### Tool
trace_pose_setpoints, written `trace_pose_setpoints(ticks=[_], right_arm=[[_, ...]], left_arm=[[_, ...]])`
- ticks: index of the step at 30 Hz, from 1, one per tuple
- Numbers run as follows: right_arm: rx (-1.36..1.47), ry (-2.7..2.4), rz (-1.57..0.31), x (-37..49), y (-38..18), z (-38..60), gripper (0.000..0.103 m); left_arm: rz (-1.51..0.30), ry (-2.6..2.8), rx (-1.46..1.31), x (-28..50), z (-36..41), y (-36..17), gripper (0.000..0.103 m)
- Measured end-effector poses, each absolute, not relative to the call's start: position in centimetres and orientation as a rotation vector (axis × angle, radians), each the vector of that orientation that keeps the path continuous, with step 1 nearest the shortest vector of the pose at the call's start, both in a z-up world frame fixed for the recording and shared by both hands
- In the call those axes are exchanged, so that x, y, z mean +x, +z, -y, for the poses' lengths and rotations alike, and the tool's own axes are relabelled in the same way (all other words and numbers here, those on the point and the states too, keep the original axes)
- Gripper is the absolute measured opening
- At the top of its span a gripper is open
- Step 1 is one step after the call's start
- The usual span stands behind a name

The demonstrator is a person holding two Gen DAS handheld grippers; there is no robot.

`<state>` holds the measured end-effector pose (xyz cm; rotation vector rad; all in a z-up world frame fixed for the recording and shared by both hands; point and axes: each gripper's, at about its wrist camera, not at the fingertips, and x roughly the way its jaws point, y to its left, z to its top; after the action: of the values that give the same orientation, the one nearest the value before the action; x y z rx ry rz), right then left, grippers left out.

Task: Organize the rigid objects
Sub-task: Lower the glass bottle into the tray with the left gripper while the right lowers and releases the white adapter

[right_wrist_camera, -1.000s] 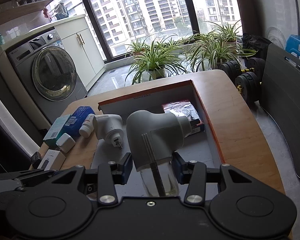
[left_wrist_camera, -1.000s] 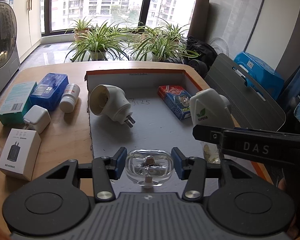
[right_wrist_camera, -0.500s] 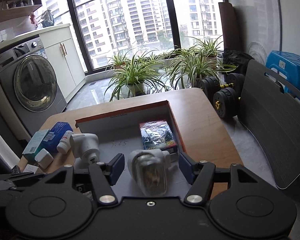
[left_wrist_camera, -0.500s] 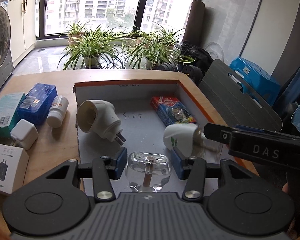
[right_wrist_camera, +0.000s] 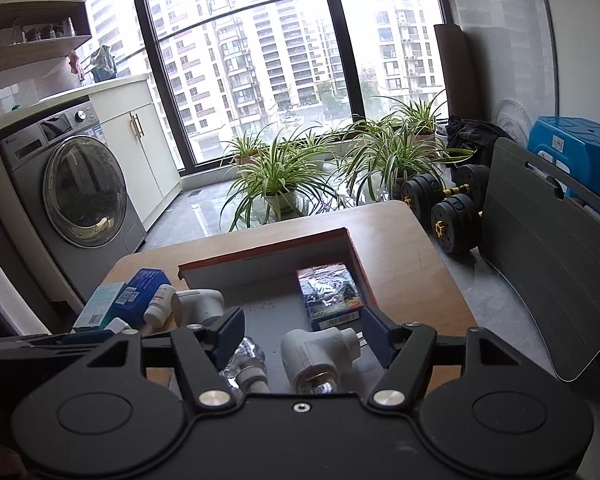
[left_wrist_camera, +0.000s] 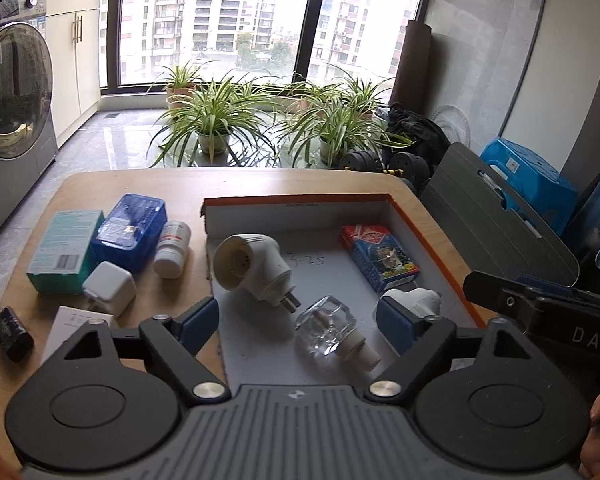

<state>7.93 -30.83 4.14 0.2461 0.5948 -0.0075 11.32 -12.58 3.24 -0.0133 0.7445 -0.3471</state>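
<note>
Blue-padded jaws of the left gripper (left_wrist_camera: pixel 296 322) have just been opening and are standing wide, nothing clamped; a clear glass bottle (left_wrist_camera: pixel 329 330) is lying on its side below them, near the front edge of the shallow box (left_wrist_camera: pixel 300 200). The right gripper (right_wrist_camera: pixel 302 332) has likewise been opening, with a white plug-in unit (right_wrist_camera: pixel 318 354) lying loose by the box's right wall.
</note>
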Motion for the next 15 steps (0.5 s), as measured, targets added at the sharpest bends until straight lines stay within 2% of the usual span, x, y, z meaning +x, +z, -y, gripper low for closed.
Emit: trace_pose_setpoints(ticks=[1,4,8,15], right_arm=[[0.243,0.002,-0.604,7.8,4.0,30.3,0.078],[0.229,0.004,-0.618,7.4,3.6,28.8,0.08],[0.224,0.034,-0.619,7.0,3.6,26.7,0.09],[0.241,0.083,-0.636,6.9,3.2,23.5,0.094]], left_arm=[[-0.751,-0.335,-0.007,11.2,12.0,3.2,0.096],[-0.762,-0.3,-0.004,10.6,10.4,3.1,0.099],[-0.775,-0.249,-0.017,9.8,7.9,3.0,0.102],[-0.779,-0.168,-0.053,9.0,3.8,3.3,0.103]])
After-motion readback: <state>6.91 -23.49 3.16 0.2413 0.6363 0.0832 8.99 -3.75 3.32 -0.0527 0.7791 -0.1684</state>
